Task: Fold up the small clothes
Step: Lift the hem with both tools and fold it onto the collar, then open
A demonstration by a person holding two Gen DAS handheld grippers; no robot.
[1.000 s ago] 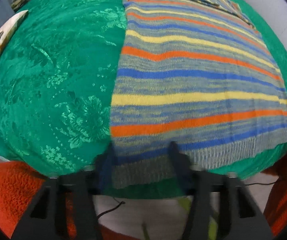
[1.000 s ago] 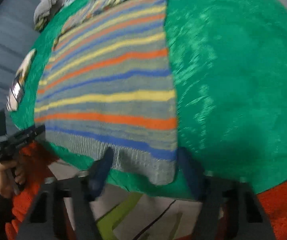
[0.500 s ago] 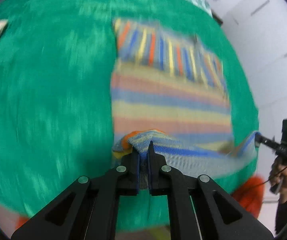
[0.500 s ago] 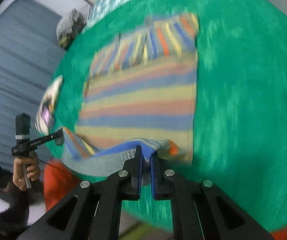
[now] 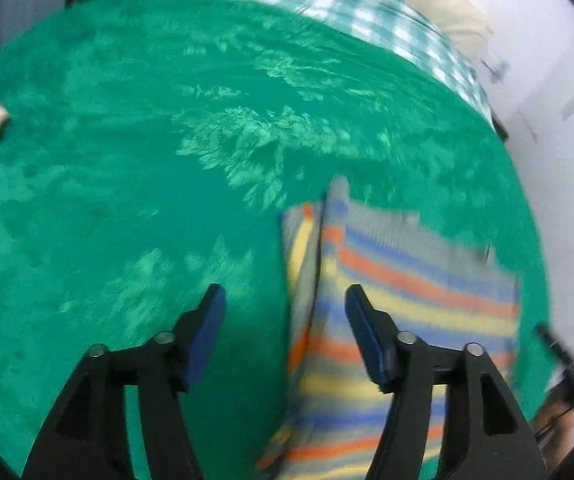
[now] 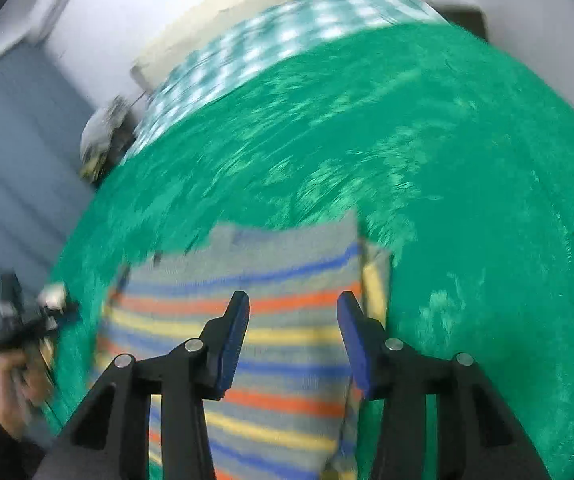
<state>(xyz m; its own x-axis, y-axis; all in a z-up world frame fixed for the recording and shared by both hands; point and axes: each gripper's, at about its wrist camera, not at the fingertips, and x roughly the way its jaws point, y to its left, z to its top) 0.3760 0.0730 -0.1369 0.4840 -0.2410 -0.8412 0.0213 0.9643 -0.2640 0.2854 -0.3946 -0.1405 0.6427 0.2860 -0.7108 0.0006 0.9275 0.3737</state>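
Blur smears the folded sweater point(image 5: 399, 304) point(image 6: 287, 292), its near end cut off; left gripper point(image 5: 285, 300) and right gripper point(image 6: 293, 308) fingers released.

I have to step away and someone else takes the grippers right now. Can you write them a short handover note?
Left gripper: open, holding nothing, above the sweater's left edge.
Right gripper: open, holding nothing, above the sweater near its right edge.
Striped sweater: lies folded on the green bedspread, hem end brought up over the body; a narrow strip of the lower layer shows along one side.
Done: the bottom-to-top fold, and both grippers have let go.
Left: probably square up the edges and make any further fold to make it compact. The views are blurred, so check the alignment first.
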